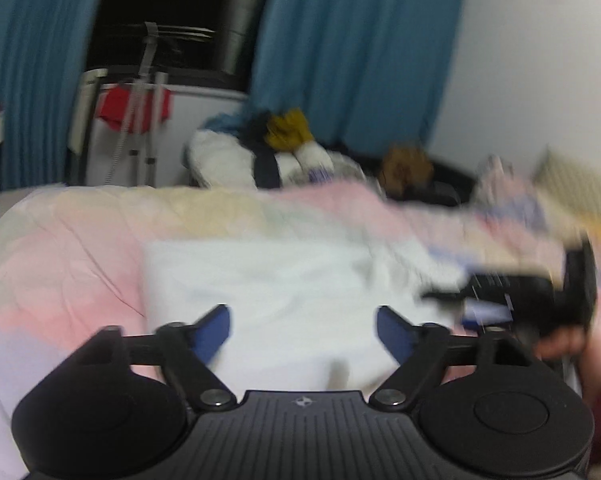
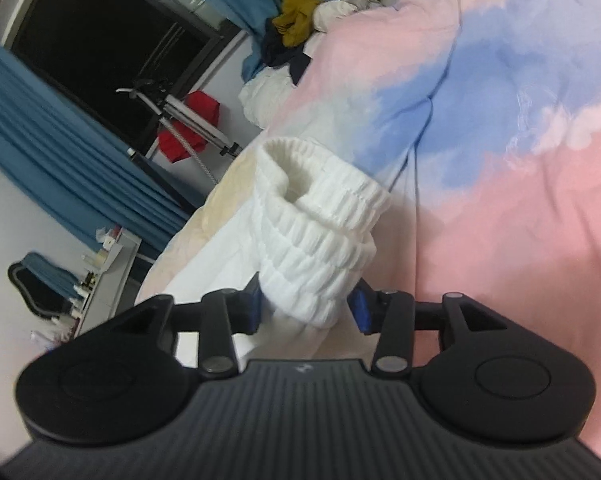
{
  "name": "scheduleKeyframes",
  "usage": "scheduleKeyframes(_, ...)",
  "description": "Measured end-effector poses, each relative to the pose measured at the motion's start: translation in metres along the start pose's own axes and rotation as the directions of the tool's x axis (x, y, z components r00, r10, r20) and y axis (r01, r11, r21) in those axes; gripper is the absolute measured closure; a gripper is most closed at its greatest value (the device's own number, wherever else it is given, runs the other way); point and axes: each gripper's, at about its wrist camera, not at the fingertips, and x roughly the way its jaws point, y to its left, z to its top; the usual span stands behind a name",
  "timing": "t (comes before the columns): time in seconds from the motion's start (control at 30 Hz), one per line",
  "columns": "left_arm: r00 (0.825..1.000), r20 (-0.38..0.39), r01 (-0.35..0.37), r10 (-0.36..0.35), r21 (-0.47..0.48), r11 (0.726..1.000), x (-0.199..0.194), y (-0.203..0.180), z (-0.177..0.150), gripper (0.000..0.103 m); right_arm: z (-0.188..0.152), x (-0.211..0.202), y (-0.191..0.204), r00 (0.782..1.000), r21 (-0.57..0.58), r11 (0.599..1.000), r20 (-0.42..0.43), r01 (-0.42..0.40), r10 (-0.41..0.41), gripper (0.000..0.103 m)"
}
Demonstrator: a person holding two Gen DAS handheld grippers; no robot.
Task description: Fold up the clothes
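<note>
White folded garment (image 1: 276, 280) lies flat on the bed, on a duvet (image 1: 80, 248) of pink, cream and blue patches. In the left wrist view it makes a pale block with one straight edge on its left side, and its long axis seems to run from left to right across the picture, though blur makes the right end hard to follow. In the right wrist view its ribbed elastic band (image 2: 320, 232) is doubled over into a thick roll that rises away from the camera, and the smooth part of the cloth goes off to the left behind it. The left gripper (image 1: 303, 334) hangs over the near edge of the garment with its blue pads (image 1: 214, 332) spread wide, and nothing is between them; the cloth is only seen below the gap. The right gripper (image 2: 306, 304) has its jaws about half apart, with the ribbed roll filling the space between them. The left blue pad (image 2: 254, 304) lies against the roll, and the right pad appears to meet it too, so the gripper pinches the band. In the left wrist view the right gripper shows as a dark blurred form at the right, with a hand (image 1: 560, 346) behind it. Beyond the bed are blue curtains (image 1: 340, 60), a dark window and a heap of clothes (image 1: 284, 144).
</note>
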Motion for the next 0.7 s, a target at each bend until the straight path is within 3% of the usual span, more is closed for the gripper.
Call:
scheduleKeyframes(0.03,1.000,0.002,-0.004,0.004,-0.045,0.999,0.000,0.010,0.002,0.017,0.000,-0.004,0.001,1.000,-0.009,1.000,-0.003,-0.002,0.002,0.045)
scheduleKeyframes(0.1,1.000,-0.012,-0.028,0.027,-0.132,0.991,0.004,0.030,0.006,0.016,0.000,-0.008,0.000,1.000,-0.010,1.000,-0.019,-0.009,0.009,0.025)
scheduleKeyframes(0.13,0.999,-0.029,-0.051,0.046,-0.175,0.983,0.008,0.041,0.007,0.016,-0.001,-0.006,-0.001,0.999,-0.001,1.000,-0.038,-0.012,0.012,0.021)
scheduleKeyframes(0.27,0.991,-0.116,-0.103,0.067,-0.330,0.938,0.030,0.077,-0.002,0.016,-0.004,0.012,-0.010,0.994,0.002,1.000,-0.108,0.026,-0.026,0.019)
scheduleKeyframes(0.37,0.981,-0.174,-0.147,0.087,-0.373,0.916,0.043,0.093,-0.009,0.016,-0.007,0.023,-0.015,0.991,0.048,0.999,-0.135,-0.010,0.016,0.019)
scheduleKeyframes(0.47,0.980,-0.184,-0.148,0.079,-0.398,0.906,0.047,0.103,-0.012,0.016,-0.007,0.023,-0.009,0.986,0.067,0.996,-0.148,-0.066,0.075,0.018)
scheduleKeyframes(0.63,0.980,-0.188,-0.135,0.061,-0.416,0.899,0.049,0.112,-0.014,0.017,-0.002,0.008,0.012,0.967,0.025,0.973,-0.104,-0.230,0.232,0.018)
scheduleKeyframes(0.7,0.980,-0.193,-0.129,0.052,-0.415,0.900,0.050,0.113,-0.016,0.017,-0.002,0.011,0.013,0.971,0.012,0.976,-0.102,-0.218,0.218,0.018)
